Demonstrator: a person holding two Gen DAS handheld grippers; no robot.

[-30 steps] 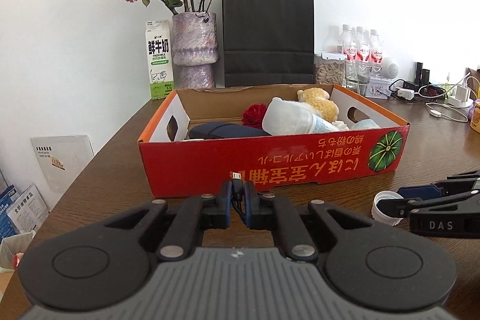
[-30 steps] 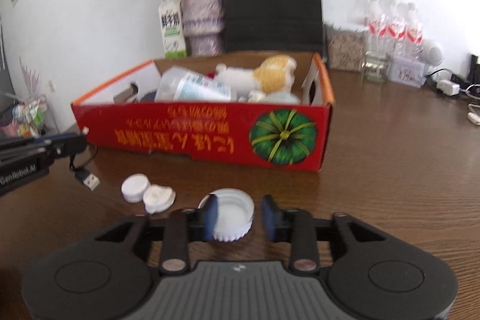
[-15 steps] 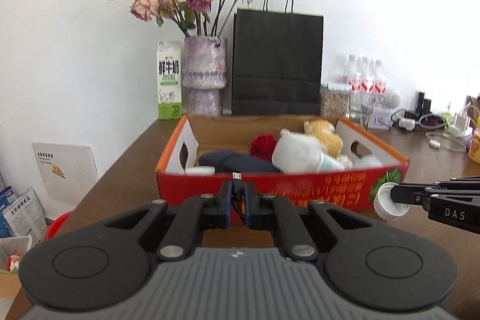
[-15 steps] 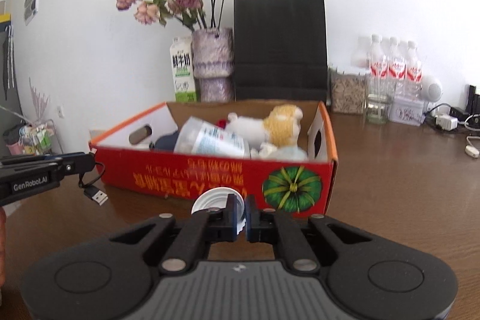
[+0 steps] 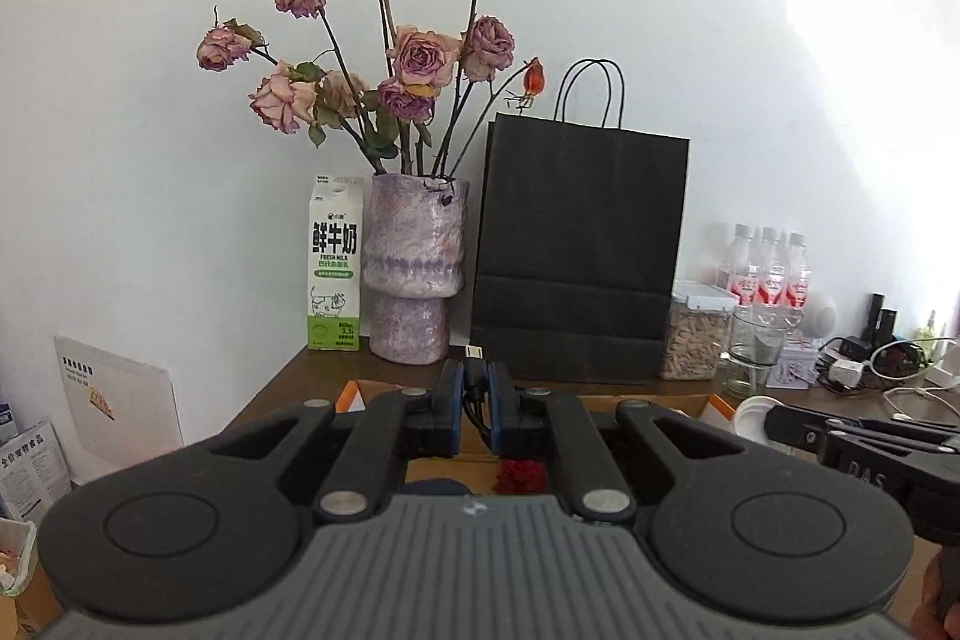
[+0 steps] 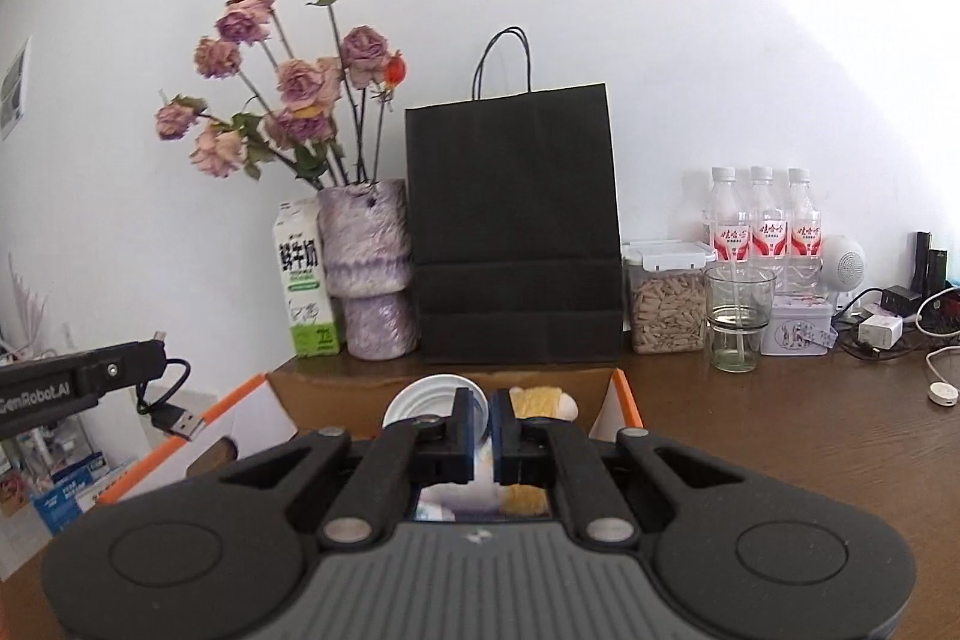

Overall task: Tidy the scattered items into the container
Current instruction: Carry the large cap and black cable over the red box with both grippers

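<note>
My left gripper is shut on a black USB cable; its plug hangs below that gripper in the right wrist view. My right gripper is shut on the rim of a white jar lid, which also shows in the left wrist view. Both grippers are held above the open red cardboard box. Inside it I see a red flower, a dark item and a yellow plush toy.
Behind the box stand a milk carton, a vase of dried roses, a black paper bag, a jar of seeds, a glass, bottles and chargers with cables. The wooden table extends to the right.
Both grippers have risen and moved forward from the table in front of the box to above it. The right gripper closed on the white lid and lifted it.
</note>
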